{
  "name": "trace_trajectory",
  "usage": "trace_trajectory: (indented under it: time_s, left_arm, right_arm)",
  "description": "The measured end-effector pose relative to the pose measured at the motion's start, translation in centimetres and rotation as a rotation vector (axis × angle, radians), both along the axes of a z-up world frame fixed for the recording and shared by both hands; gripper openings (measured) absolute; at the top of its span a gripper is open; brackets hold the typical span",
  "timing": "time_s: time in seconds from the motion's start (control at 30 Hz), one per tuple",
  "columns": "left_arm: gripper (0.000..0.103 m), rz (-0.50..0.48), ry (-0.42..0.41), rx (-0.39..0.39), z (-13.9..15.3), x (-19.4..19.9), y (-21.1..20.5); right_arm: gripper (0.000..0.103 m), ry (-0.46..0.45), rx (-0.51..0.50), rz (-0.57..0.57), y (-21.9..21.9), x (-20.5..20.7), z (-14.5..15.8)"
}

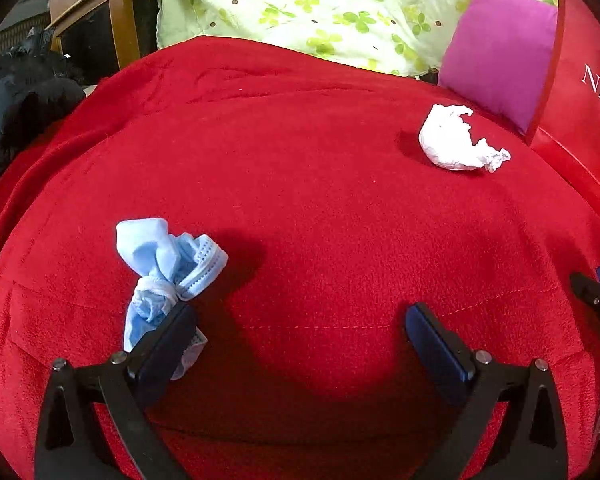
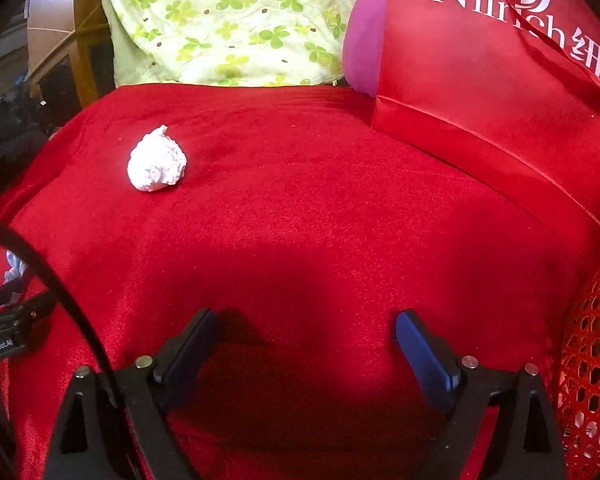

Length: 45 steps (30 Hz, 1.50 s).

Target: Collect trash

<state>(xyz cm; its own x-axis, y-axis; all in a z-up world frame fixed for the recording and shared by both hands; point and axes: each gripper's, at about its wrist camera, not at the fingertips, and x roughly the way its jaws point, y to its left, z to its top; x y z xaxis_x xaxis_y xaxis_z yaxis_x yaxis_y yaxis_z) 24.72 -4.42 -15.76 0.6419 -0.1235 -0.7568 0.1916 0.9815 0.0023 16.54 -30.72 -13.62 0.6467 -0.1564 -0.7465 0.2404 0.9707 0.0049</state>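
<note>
A crumpled blue face mask [image 1: 166, 268] lies on the red blanket [image 1: 320, 200], just left of and partly behind the left finger of my left gripper [image 1: 300, 320]. That gripper is open wide with only blanket between its fingers. Farther off to the right rests a crumpled white tissue [image 1: 456, 140], near the red paper bag [image 1: 580, 120]. In the right wrist view the same tissue [image 2: 157, 162] sits ahead to the left, and my right gripper [image 2: 306, 326] is open over bare blanket. The red bag [image 2: 500, 80] stands at the right.
A purple cushion [image 1: 500, 52] and a green-patterned pillow [image 1: 300, 4] lie at the back. A red mesh basket [image 2: 592, 360] is at the right edge. Dark clothing [image 1: 20, 100] and a wooden chair [image 1: 100, 20] are off to the left.
</note>
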Motion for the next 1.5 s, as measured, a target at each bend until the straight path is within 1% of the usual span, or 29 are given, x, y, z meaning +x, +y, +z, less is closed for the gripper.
trace_trajectory:
  time_s: [0.07, 0.47, 0.53, 0.63, 0.7, 1.1, 1.5]
  left_arm:
    - [0.103, 0.001, -0.001, 0.001, 0.0, 0.0, -0.1]
    - [0.103, 0.013, -0.008, -0.012, -0.1, -0.3, -0.1]
    - [0.103, 0.012, -0.007, -0.010, -0.1, -0.2, -0.1]
    - [0.103, 0.011, -0.006, -0.008, -0.1, -0.2, -0.2]
    - [0.103, 0.011, -0.006, -0.008, -0.1, -0.2, -0.2]
    - [0.103, 0.011, -0.007, -0.008, -0.3, -0.2, -0.2]
    - [0.103, 0.010, -0.006, -0.008, -0.2, -0.2, -0.2]
  right_arm:
    - [0.094, 0.002, -0.005, 0.000, 0.3, 0.7, -0.3]
    - [0.094, -0.010, 0.008, 0.005, 0.2, 0.5, -0.2]
    - [0.098, -0.008, 0.017, 0.016, 0.2, 0.7, -0.3]
    - [0.102, 0.009, -0.001, 0.023, 0.5, 1.2, -0.4]
    - [0.103, 0.015, -0.007, 0.023, 0.7, 1.4, -0.4]
    - [0.103, 0.002, 0.023, 0.033, 0.2, 1.4, -0.4]
    - [0.103, 0.004, 0.014, 0.029, 0.3, 1.2, -0.3]
